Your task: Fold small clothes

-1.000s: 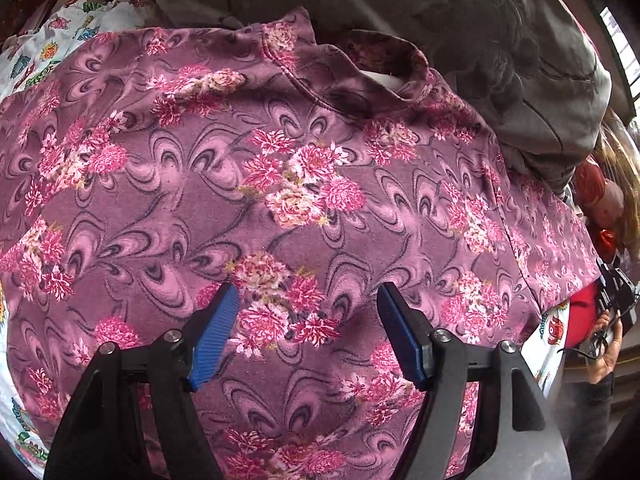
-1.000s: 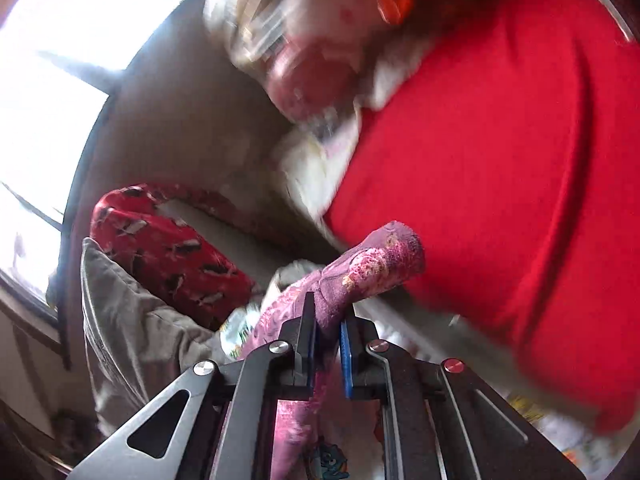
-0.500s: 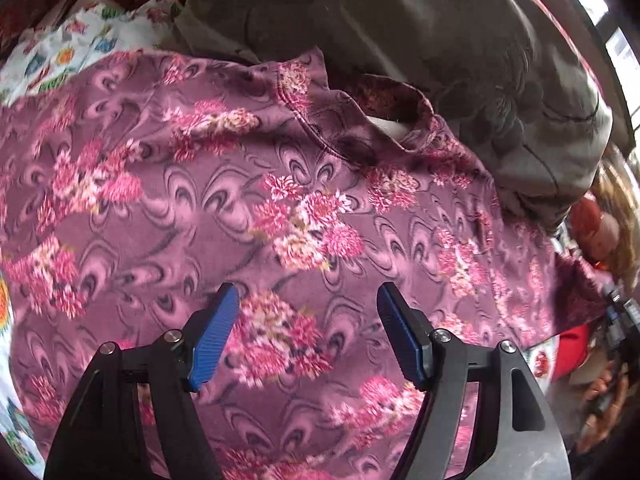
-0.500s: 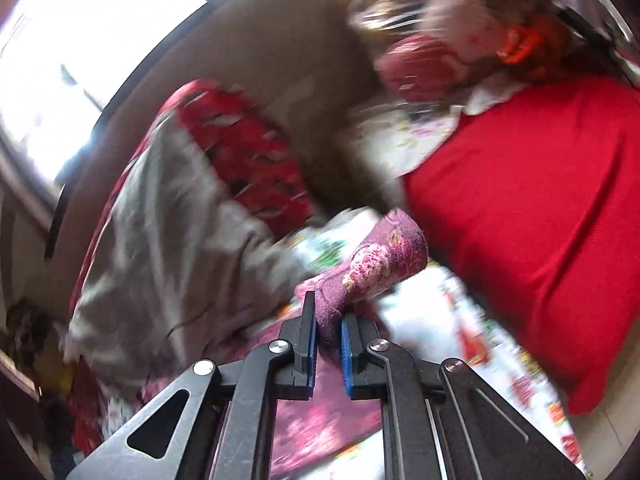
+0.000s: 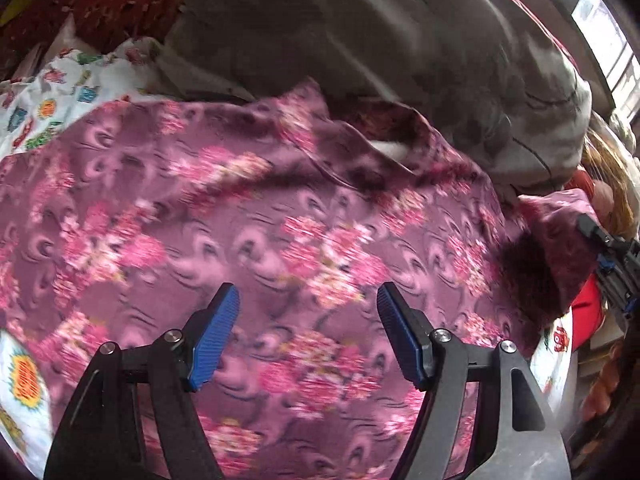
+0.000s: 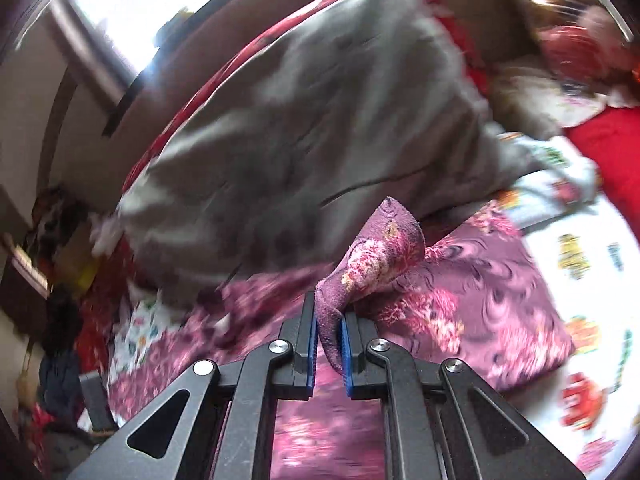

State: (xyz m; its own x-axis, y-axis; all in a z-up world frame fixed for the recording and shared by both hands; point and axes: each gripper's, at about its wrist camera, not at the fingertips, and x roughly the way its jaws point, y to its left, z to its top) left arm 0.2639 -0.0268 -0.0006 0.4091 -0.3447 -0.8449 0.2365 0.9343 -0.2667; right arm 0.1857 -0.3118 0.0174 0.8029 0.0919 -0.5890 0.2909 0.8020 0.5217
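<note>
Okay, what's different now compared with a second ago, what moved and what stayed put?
The right gripper, still shut on a corner of the floral garment, has swung away from the person's red top and carried that corner down over the spread cloth, starting a fold. In the left wrist view the garment has slid lower. The left gripper stays open above it, gripping nothing. The grey pillow has not moved.
</note>
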